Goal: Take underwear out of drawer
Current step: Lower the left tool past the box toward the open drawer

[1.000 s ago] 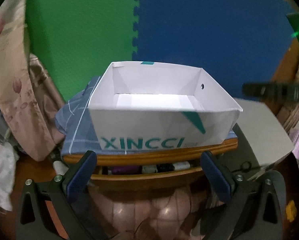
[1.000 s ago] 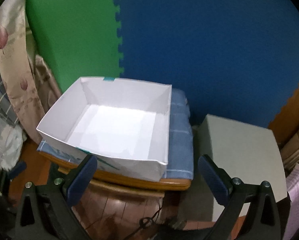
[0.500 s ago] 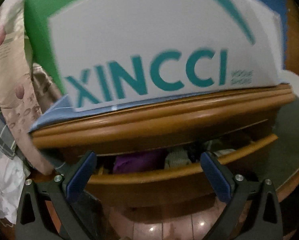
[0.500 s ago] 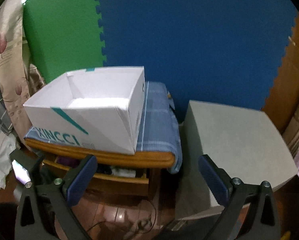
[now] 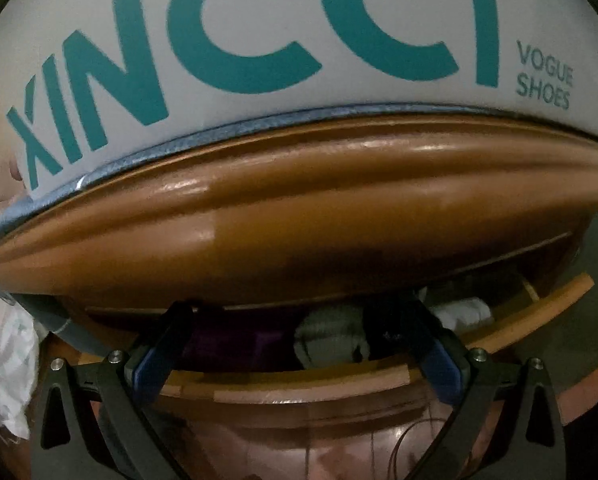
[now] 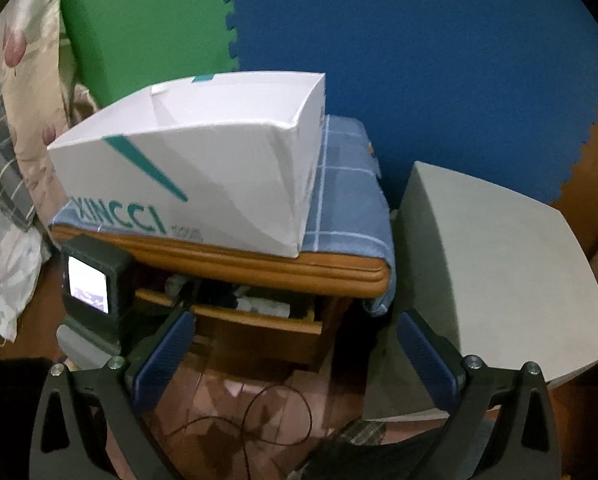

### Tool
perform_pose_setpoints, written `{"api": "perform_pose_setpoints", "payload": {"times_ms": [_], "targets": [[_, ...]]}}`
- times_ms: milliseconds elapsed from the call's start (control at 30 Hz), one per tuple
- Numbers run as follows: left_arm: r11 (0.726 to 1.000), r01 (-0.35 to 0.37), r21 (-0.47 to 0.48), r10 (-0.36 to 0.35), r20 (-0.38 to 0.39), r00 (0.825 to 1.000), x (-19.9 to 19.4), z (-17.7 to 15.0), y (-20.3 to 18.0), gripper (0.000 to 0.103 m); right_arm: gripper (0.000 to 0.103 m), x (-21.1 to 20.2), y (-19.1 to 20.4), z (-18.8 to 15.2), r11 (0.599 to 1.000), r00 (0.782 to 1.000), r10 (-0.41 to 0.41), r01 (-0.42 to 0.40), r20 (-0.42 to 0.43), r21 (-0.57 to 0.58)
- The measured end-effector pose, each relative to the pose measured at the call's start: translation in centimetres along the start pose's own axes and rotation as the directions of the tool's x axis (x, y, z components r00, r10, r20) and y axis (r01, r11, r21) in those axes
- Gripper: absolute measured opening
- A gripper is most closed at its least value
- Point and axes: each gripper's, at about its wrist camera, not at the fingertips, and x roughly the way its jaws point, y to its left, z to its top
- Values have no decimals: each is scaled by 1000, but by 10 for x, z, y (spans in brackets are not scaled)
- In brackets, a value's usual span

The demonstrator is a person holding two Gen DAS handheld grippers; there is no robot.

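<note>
Plainly, the white box (image 5: 283, 40) reads "XINCCI VOGUE SHOES".

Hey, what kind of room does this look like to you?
Probably a bedroom or a home storage corner: a wooden nightstand with its drawer open on folded clothes, a shoe box on top, floral bedding beside it.

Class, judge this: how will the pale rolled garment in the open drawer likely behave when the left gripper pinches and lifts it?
The pale garment looks like soft, bunched cloth, so probably floppy and light. It may unroll and dangle. Packed against the purple garment, it might drag on it.
</note>
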Motion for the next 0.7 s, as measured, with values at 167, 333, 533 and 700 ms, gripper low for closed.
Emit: {"api": "perform_pose_setpoints", "payload": {"times_ms": [167, 333, 533, 700], "targets": [[995, 43, -87, -47, -49, 998, 7, -1, 16, 103, 103, 3, 3, -2, 1000, 1000, 1, -1, -16, -6], [992, 38, -118, -56, -156, 986, 13, 5, 21, 103, 103, 5, 5, -2, 1000, 1000, 6, -6, -30, 10], [992, 58, -116, -88, -273, 958, 10, 7, 30, 103, 103, -2, 13, -4, 1000, 1000, 12, -12, -20, -6], [991, 73, -115, -110, -362, 926, 1, -1, 28, 103, 103, -15, 18, -9, 1000, 1000, 20, -20, -9, -10]]}}
